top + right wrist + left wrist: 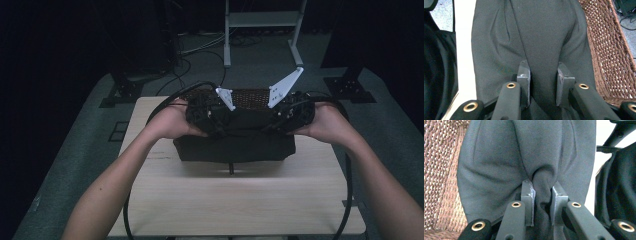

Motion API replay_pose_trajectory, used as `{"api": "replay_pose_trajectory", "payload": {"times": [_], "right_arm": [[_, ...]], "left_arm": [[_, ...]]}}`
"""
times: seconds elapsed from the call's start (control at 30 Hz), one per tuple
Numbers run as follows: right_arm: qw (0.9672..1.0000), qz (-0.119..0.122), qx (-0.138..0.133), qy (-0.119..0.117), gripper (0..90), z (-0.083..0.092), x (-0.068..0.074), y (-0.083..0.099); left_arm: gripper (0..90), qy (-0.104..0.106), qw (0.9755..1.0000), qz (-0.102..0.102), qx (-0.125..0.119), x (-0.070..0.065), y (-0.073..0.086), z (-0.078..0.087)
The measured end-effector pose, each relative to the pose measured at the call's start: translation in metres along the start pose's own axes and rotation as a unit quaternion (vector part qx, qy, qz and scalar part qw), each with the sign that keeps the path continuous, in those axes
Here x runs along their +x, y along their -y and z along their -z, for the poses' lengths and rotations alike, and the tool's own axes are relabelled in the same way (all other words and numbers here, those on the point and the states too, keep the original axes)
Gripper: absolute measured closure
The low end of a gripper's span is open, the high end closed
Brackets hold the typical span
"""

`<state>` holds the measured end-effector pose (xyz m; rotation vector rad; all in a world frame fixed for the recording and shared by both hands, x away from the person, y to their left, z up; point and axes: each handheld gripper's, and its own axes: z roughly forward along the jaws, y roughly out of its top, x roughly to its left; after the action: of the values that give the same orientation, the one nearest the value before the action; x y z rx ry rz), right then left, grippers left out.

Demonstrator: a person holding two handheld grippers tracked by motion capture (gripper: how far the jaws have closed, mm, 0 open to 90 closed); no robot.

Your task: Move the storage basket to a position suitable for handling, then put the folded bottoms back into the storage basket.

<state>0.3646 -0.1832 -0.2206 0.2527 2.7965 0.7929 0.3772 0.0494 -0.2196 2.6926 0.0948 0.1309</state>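
A folded dark grey cloth [235,142] hangs between my two grippers above the light wooden table [235,200]. My left gripper [207,116] is shut on a bunched fold of the cloth [524,157], which is pinched between its pads [530,202]. My right gripper [292,114] is shut on the cloth's other side [536,35], with the fabric running down between its pads [524,80]. Both hands hold the cloth at about the same height, and its lower edge hangs just above the tabletop.
A brown woven basket [247,97] stands at the table's far edge just behind the cloth, also seen as basket weave [439,182] and basket wall [606,55]. Black cables [345,200] trail down past the table's sides. A white metal stand [260,30] is on the floor beyond.
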Motion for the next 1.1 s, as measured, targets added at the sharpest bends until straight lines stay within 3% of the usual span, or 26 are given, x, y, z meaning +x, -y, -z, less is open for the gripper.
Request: {"api": "replay_pose_trajectory", "payload": {"times": [0.4,0.83,1.1], "right_arm": [[1.0000,0.004,0.002,-0.001,69.2,0.009,-0.011,-0.008],[1.0000,-0.006,-0.006,-0.001,69.2,0.020,-0.035,-0.015],[1.0000,0.000,-0.001,0.000,69.2,0.021,-0.045,-0.021]], "left_arm": [[76.4,-0.004,1.0000,0.000,-0.004,0.010,-0.005,0.010],[76.4,-0.004,0.9999,-0.004,-0.013,0.035,-0.015,0.022],[76.4,-0.006,0.9998,0.002,-0.018,0.044,-0.014,0.025]]}}
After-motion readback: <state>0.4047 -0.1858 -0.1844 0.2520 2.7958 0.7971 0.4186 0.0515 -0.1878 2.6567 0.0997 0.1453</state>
